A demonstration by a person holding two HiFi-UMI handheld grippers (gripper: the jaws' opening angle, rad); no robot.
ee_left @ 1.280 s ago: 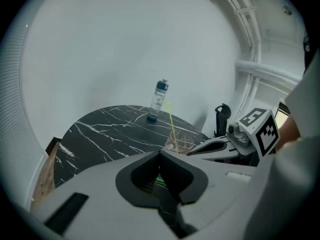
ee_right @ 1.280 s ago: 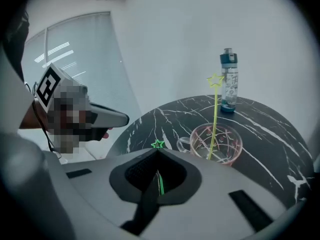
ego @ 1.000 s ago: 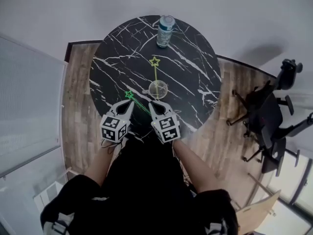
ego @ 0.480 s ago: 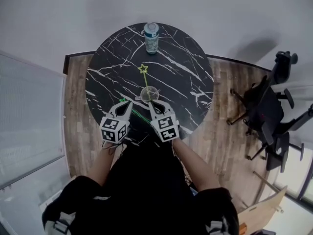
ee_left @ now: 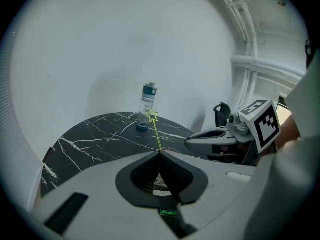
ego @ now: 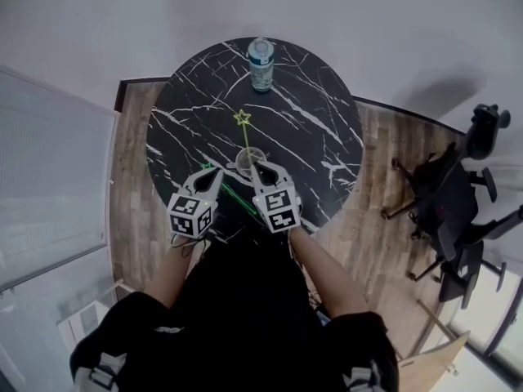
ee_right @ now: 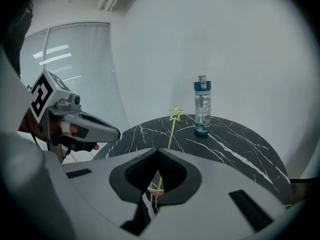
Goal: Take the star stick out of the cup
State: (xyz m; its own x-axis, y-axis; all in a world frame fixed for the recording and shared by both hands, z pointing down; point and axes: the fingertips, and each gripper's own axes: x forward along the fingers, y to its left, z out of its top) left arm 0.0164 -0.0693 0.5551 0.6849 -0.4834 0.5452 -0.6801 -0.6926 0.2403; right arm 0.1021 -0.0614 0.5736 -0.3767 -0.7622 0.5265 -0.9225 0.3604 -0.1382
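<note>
The yellow star-topped stick (ee_right: 172, 129) is standing in the clear glass cup (ego: 251, 158), close to the near edge of the round black marble counter (ego: 310, 121). The right gripper (ee_right: 157, 149) is hovering at the cup's near side, its jaws pressed together and holding nothing. The left gripper (ee_left: 160, 153) is also closed and empty. A clear blue-capped bottle (ego: 261, 55) is standing at the far edge.

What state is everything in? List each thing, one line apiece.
yellow star stick: standing tilted in the cup
cup: upright on the table
bottle: upright, capped
green star stick: lying flat on the table
left gripper: jaws together
right gripper: jaws together, beside the cup
</note>
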